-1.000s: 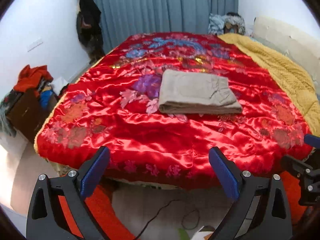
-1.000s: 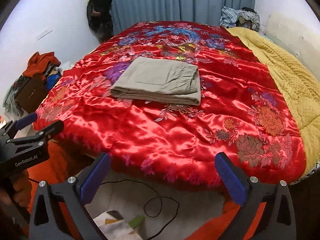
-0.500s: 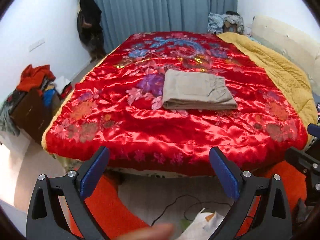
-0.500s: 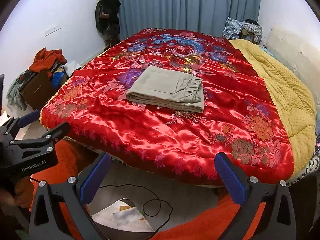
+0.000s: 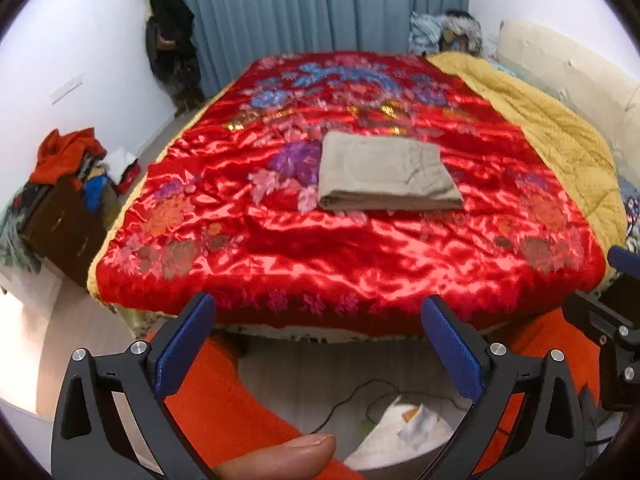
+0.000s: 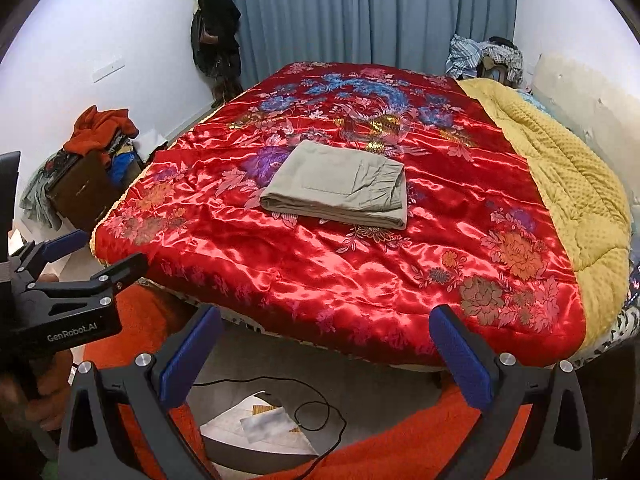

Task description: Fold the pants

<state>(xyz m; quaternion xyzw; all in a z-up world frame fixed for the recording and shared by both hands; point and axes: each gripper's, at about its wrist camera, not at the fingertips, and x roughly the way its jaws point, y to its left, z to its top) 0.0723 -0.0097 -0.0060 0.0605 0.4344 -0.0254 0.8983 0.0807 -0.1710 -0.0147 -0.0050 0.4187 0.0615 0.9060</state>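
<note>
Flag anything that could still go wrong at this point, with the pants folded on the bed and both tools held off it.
1. The folded pants lie on a glossy, wrinkled red satin bedspread; the stack might slide or loosen if bumped.
2. A black cable and papers lie on the floor below the open right tool, a possible snag or trip.
3. The left tool, also open, hangs near the right one; they could knock together.

The only readable text is "GenRobot.AI", in white on the black left hand-held gripper (image 6: 80, 256) body.
</note>
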